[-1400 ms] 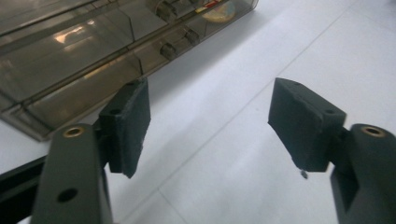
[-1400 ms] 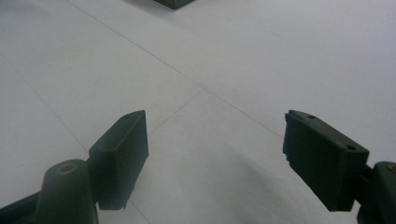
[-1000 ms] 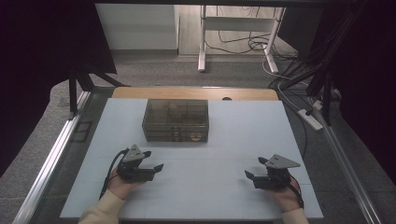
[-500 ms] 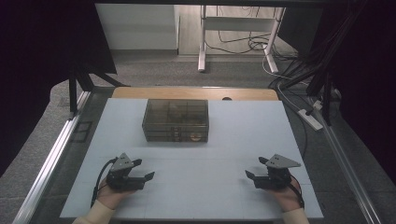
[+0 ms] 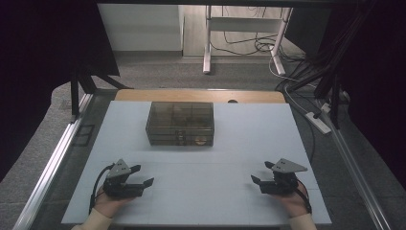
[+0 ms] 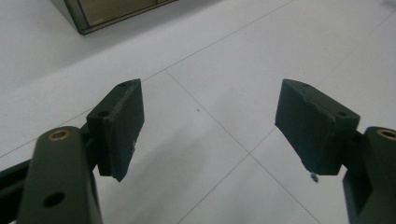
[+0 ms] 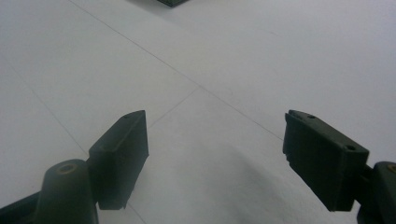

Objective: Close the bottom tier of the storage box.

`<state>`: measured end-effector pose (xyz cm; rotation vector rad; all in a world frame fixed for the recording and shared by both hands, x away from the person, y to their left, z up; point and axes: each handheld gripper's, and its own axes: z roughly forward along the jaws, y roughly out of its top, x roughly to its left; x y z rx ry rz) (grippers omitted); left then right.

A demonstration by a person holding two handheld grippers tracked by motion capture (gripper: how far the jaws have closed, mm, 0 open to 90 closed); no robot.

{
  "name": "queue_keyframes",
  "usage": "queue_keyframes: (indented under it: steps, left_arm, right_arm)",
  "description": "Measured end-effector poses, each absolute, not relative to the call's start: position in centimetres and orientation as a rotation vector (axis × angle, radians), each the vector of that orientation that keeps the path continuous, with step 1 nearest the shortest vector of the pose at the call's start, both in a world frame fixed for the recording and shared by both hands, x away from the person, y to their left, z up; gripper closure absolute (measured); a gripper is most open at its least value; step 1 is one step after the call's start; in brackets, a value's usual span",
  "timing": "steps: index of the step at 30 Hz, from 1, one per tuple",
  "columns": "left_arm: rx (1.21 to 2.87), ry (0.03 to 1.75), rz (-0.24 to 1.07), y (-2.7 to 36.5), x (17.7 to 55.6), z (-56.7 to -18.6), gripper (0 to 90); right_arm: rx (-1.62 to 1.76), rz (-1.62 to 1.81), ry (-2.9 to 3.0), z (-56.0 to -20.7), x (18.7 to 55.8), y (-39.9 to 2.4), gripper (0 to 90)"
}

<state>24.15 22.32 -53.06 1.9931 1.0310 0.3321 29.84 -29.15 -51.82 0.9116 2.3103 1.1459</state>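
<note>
White counter (image 5: pixel 230 191) carries a smoky see-through box (image 5: pixel 180 123) with compartments, toward the far middle. Left hand-held gripper (image 5: pixel 142 175) and right hand-held gripper (image 5: pixel 262 172) rest near me, both released, gripping nothing.

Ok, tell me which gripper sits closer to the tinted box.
The left gripper. It lies almost below the tinted box, near its left front corner, while the right gripper rests farther off to the side.

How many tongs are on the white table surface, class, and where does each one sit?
2. The left tongs sit near the front-left of the table; the right tongs sit near the front-right. Both are open and apart from the clear box farther back.
</note>
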Motion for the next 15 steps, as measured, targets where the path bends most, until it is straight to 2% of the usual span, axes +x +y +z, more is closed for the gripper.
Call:
queue_keyframes:
  steps: [15]
  left_arm:
    - [1.995, 1.034, 0.330, 22.36, 24.23, -53.13, 24.6]
  right_arm:
    - [0.910, 1.143, 2.309, -51.83, 29.82, -29.11, 22.3]
